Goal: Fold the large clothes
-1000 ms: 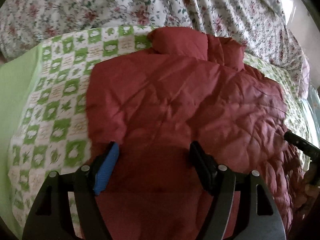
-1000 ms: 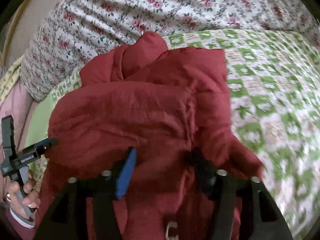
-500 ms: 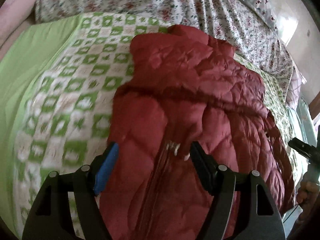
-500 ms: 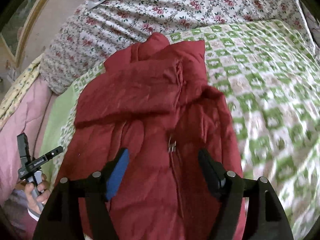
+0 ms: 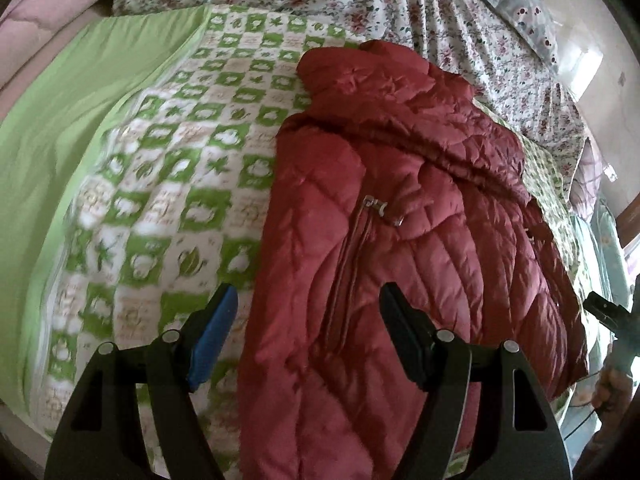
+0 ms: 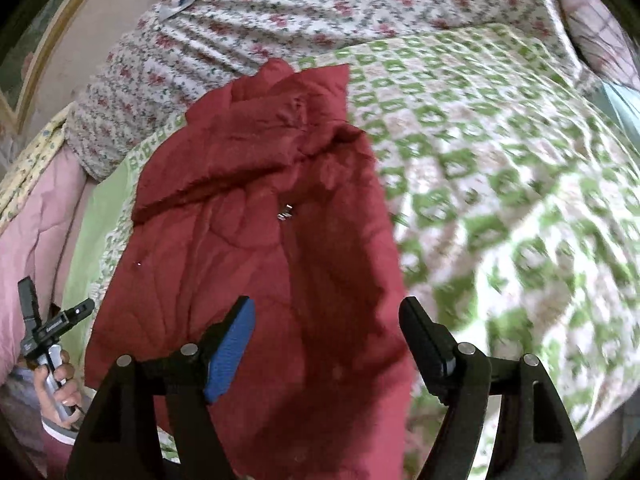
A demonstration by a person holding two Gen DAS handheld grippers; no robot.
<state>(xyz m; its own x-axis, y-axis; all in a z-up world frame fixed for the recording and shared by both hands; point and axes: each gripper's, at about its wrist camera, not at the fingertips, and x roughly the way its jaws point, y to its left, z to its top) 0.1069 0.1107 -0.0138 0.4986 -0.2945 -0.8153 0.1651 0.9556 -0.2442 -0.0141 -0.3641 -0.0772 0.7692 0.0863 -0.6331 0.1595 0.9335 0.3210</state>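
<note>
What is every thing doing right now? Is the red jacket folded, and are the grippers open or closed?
red jacket: lying on the bed, sides folded in, not held
zipper pull: lying on top of the jacket, front zipped below it
left gripper: open, holding nothing
right gripper: open, holding nothing
green checked blanket: spread under the jacket

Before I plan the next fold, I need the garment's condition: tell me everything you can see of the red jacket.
The red jacket is a puffy, quilted coat of slightly shiny fabric. It lies front up and lengthwise on the green checked bedspread, collar toward the floral quilt. A sleeve seems folded across the chest. The front zipper is closed, its metal pull lying mid-chest. The left gripper and right gripper hover open above its lower part; neither holds it.
</note>
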